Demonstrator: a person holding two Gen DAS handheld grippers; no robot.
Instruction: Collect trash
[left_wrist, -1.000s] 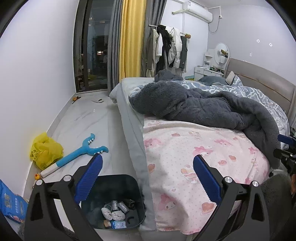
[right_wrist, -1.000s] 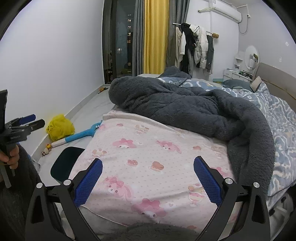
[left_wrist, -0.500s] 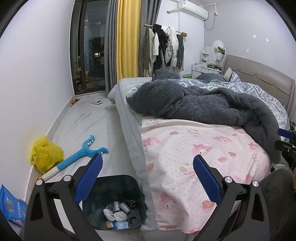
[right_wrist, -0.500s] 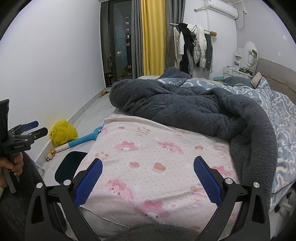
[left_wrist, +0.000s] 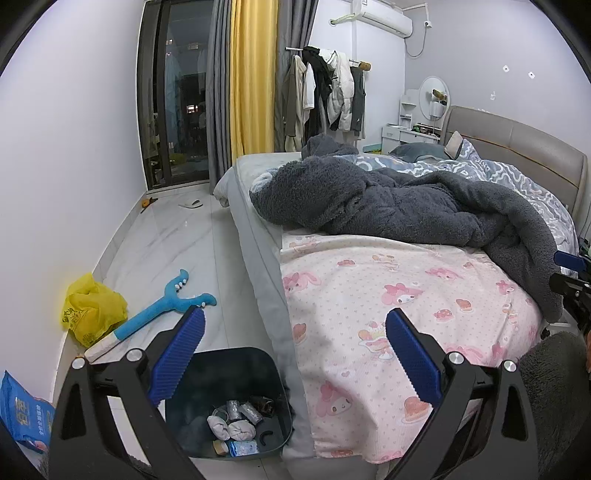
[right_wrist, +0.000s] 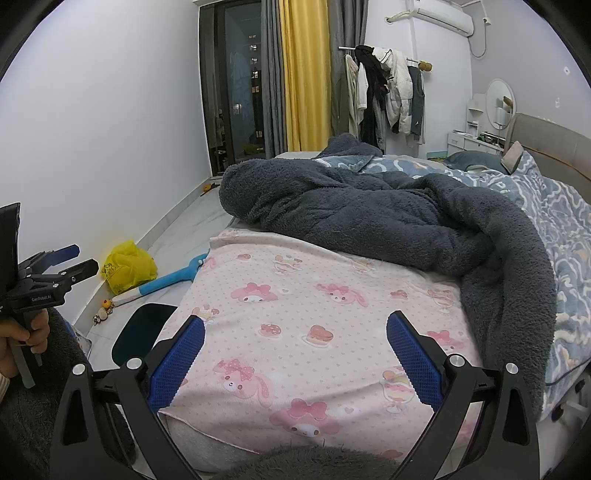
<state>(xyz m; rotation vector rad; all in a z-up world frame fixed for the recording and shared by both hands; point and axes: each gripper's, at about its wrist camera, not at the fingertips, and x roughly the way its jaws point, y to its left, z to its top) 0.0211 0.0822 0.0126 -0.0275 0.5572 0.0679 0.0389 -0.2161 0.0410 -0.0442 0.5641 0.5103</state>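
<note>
Both views have tilted up since a second ago; nothing on the floor moved. Our left gripper (left_wrist: 293, 354) and right gripper (right_wrist: 295, 350) are spread wide, empty. Bin (left_wrist: 236, 365) sits near left of the bed (left_wrist: 406, 295), yellow bag (left_wrist: 92, 310) further left by the wall. Next: we swing left, approach the bag low, pinch a raised fold.

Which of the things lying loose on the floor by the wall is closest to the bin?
The blue toy grabber: its white handle end lies just beside the dark bin, nearer than the yellow plastic bag against the wall.
</note>
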